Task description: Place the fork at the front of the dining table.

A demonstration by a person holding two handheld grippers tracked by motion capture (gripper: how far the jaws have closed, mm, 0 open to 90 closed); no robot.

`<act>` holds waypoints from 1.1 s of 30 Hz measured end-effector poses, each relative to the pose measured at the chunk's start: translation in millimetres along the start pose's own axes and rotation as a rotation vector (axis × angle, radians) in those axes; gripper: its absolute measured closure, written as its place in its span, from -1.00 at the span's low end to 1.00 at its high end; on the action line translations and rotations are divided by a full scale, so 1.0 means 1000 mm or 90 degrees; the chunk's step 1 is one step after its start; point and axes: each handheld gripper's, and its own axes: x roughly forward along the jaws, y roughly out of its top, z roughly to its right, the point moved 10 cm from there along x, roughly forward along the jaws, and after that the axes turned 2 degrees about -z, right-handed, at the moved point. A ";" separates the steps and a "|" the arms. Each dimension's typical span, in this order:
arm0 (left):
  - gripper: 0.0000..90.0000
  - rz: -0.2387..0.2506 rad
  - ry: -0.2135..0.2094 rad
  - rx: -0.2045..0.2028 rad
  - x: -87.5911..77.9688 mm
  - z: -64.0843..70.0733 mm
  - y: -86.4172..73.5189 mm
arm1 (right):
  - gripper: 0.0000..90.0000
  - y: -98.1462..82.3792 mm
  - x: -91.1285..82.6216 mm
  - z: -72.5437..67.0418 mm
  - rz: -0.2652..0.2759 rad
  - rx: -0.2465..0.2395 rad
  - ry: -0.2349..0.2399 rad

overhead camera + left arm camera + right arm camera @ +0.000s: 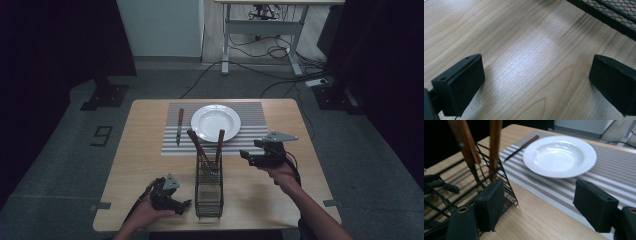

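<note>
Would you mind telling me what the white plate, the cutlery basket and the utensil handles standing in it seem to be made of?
The plate looks like glazed ceramic: white, with glossy reflections. The basket appears to be black coated wire mesh, its open grid plain in the right gripper view. The utensil handles look like reddish-brown wood with a rivet, though stained plastic cannot be ruled out.

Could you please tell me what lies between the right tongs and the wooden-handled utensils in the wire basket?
Bare table only; the right tongs stand open beside the wire basket, as the right gripper view shows.

Dim room: grey floor (60, 150), dark curtains (45, 45), a white desk frame (260, 35) over tangled cables (270, 50).
</note>
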 end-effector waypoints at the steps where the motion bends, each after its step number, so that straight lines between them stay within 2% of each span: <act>1: -1.00 0.000 0.000 0.000 0.000 0.000 0.000 | -0.43 0.003 0.001 -0.002 0.003 -0.002 0.002; 11: -1.00 0.000 0.000 0.000 0.000 0.000 0.000 | -0.34 0.031 0.005 -0.015 0.033 -0.013 0.026; 15: -1.00 0.000 0.000 0.000 0.000 0.000 0.000 | -0.32 0.043 0.011 -0.021 0.038 -0.015 0.035; 33: -1.00 0.001 0.000 -0.001 0.000 0.000 0.000 | -0.25 0.054 0.042 -0.041 0.023 -0.026 0.060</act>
